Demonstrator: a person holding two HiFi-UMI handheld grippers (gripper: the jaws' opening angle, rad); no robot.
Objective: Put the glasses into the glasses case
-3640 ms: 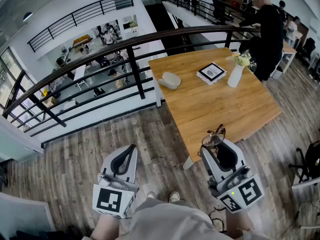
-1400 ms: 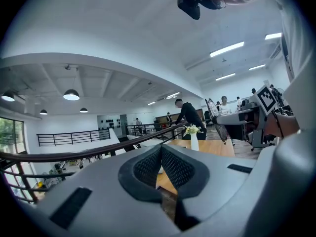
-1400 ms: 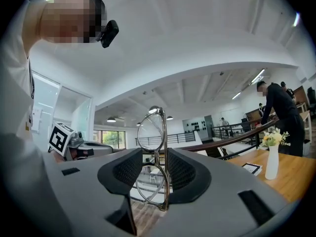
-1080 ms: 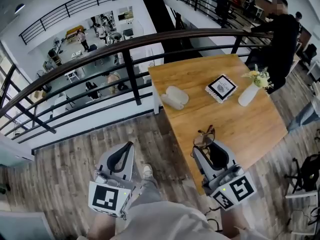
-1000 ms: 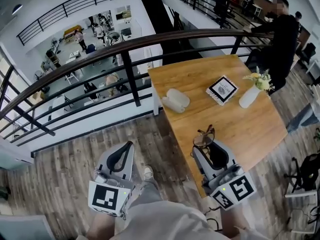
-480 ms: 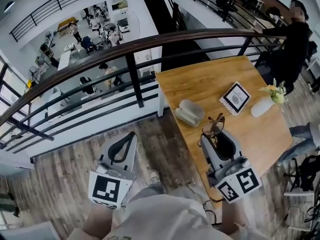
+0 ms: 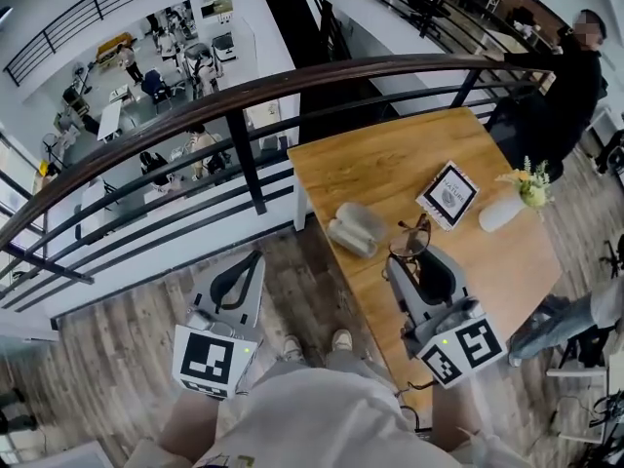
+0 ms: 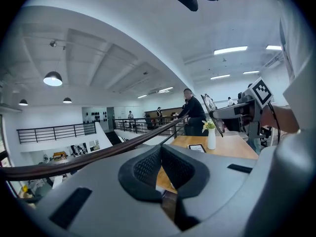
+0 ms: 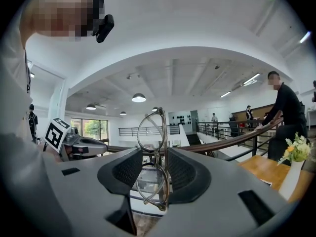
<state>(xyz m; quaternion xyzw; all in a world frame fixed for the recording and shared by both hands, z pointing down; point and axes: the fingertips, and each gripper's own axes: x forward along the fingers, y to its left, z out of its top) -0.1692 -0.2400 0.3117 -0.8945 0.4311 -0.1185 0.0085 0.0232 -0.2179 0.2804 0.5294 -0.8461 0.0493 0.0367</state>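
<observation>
Wooden table (image 7: 390, 164), rounded glasses case (image 7: 353, 229), right gripper (image 7: 416, 261) clamping thin-rimmed glasses (image 7: 411, 243)

Mezzanine with wood-plank floor (image 7: 117, 378) and dark railing (image 7: 246, 164).
Wooden table (image 7: 390, 164) ahead of the right gripper (image 7: 417, 259) jaws; pendant lamps (image 8: 53, 78) overhead.

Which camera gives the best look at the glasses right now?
The right gripper view: the glasses fill its centre, clamped in the right tool. The head view shows them small at that tool's tip; the left gripper view, only a distant sliver.
</observation>
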